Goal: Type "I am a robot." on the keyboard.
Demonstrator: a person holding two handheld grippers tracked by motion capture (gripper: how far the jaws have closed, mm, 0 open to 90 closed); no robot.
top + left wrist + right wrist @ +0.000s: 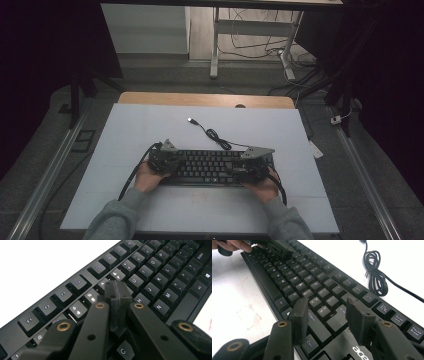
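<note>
White board covers the table (150, 125), and the room around it is dark. Nearest to the person, two grey sleeves come in from the bottom edge of the high view, with a hand on each gripper.

Just past the hands lies a black keyboard (207, 167). It sits flat on the white top, near the person's edge and about in the middle from side to side. Its long side runs left to right.

Over the left end of the keyboard is the left gripper (167, 162). In the left gripper view its two black jaws are pressed flat together, with nothing between them. The closed tip (117, 293) sits low over the keys, close to the H key and the number row. I cannot tell if it touches a key.

Over the right end of the keyboard is the right gripper (252, 167). In the right gripper view its jaws stand wide apart (328, 312) and hold nothing. Between them you can see the Shift, Enter and Ctrl keys. The jaws hang just above those keys. The left gripper (278, 248) shows far off at the other end.

Farther back, a black cable (217, 137) runs from the keyboard across the white top. Part of it is wound in a small bundle. It ends in a plug (191, 120) lying on the board.

Behind the table are a grey floor and table legs.
</note>
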